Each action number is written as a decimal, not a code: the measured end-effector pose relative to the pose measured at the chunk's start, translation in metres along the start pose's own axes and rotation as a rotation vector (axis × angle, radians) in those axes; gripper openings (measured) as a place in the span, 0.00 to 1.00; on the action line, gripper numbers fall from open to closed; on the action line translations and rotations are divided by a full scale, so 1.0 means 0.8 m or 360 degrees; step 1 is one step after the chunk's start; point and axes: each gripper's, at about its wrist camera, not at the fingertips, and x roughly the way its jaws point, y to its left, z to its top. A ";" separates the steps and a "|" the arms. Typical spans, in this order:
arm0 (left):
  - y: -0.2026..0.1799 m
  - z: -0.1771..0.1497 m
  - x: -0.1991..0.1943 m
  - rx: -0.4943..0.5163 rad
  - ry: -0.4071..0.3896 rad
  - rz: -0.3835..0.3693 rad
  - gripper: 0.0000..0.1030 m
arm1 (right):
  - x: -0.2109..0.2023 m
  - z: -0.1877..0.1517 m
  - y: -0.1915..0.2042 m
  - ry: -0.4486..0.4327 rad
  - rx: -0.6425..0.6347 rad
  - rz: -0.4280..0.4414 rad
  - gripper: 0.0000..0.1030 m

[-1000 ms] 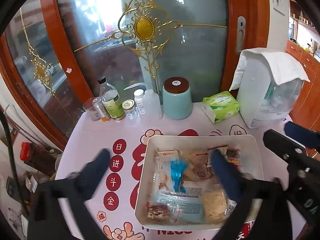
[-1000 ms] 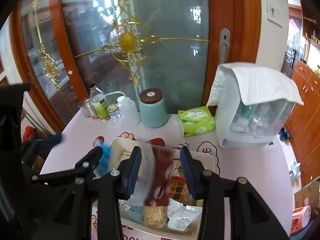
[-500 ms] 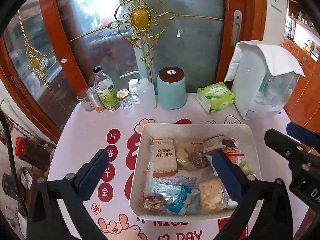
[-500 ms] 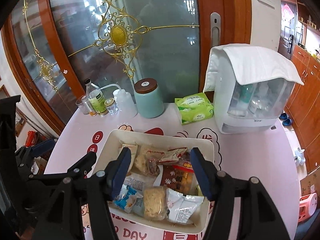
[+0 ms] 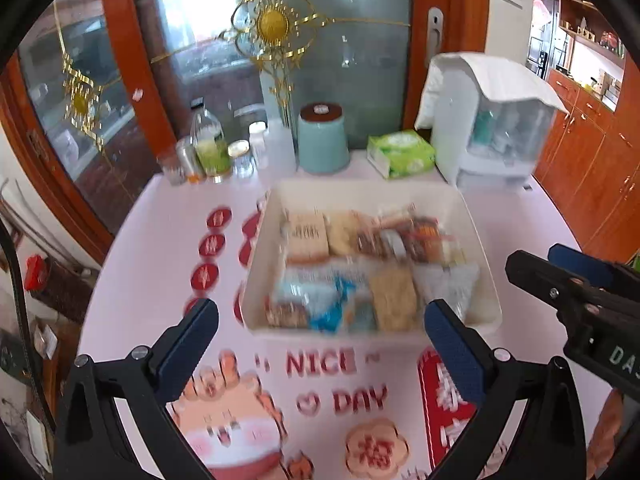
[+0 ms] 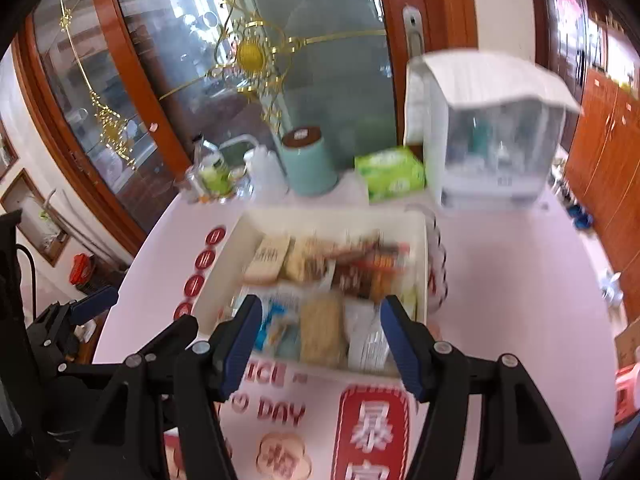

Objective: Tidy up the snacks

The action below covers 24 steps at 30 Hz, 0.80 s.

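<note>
A white tray (image 5: 360, 194) full of wrapped snacks sits mid-table. Among them are a beige cracker packet (image 5: 306, 234), a blue-and-white packet (image 5: 332, 308) and a pale yellow cake (image 5: 392, 296). My left gripper (image 5: 320, 344) hangs wide open before the tray's near rim with nothing between its fingers. My right gripper (image 6: 322, 332) is open over the tray's near edge (image 6: 332, 216), its pads apart from the packets below. In the left wrist view the right gripper (image 5: 560, 276) shows at the right. In the right wrist view the left gripper (image 6: 88, 308) shows at the far left.
Along the back stand several bottles and jars (image 5: 208, 148), a teal canister (image 5: 322, 140), a green tissue pack (image 5: 400, 152) and a white appliance draped with a cloth (image 5: 492, 120). A glass door rises behind them. The printed pink tablecloth (image 5: 328, 364) covers the near table.
The right gripper let go of a dark red packet, which now lies in the tray, and its jaws widened. Both grippers drew back toward the table's near side.
</note>
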 end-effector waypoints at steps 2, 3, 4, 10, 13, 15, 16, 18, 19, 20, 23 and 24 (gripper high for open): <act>-0.001 -0.028 -0.009 -0.0020 0.0041 -0.0018 1.00 | -0.006 -0.025 -0.005 0.0024 0.0021 0.0000 0.61; -0.003 -0.041 -0.014 -0.0029 0.0056 -0.0016 1.00 | -0.008 -0.034 -0.007 0.0031 0.0029 0.0003 0.61; -0.003 -0.050 -0.018 -0.0032 0.0069 -0.0018 1.00 | -0.014 -0.048 -0.010 0.0037 0.0041 0.0004 0.61; -0.008 -0.102 -0.067 -0.0036 0.0081 -0.0054 1.00 | -0.055 -0.108 -0.016 0.0047 0.0081 0.0002 0.61; -0.013 -0.122 -0.095 -0.0010 0.0073 -0.0050 1.00 | -0.078 -0.133 -0.013 0.0055 0.0095 0.0015 0.61; -0.015 -0.135 -0.117 0.0006 0.0050 -0.0023 1.00 | -0.096 -0.150 -0.009 0.0059 0.0100 0.0006 0.61; -0.015 -0.139 -0.124 0.0006 0.0040 -0.0017 1.00 | -0.103 -0.156 -0.007 0.0058 0.0108 0.0008 0.61; -0.017 -0.148 -0.142 0.0012 0.0020 -0.0003 0.99 | -0.118 -0.168 -0.004 0.0051 0.0127 0.0007 0.61; -0.017 -0.152 -0.150 0.0010 0.0012 0.0010 0.99 | -0.126 -0.176 -0.003 0.0048 0.0135 0.0011 0.61; -0.017 -0.157 -0.157 0.0004 0.0005 0.0018 0.99 | -0.132 -0.182 -0.002 0.0047 0.0141 0.0016 0.61; -0.017 -0.167 -0.173 -0.0008 0.0002 0.0042 0.99 | -0.147 -0.198 0.003 0.0058 0.0143 0.0016 0.61; -0.018 -0.171 -0.176 -0.0013 0.0005 0.0049 1.00 | -0.151 -0.201 0.004 0.0057 0.0145 0.0011 0.61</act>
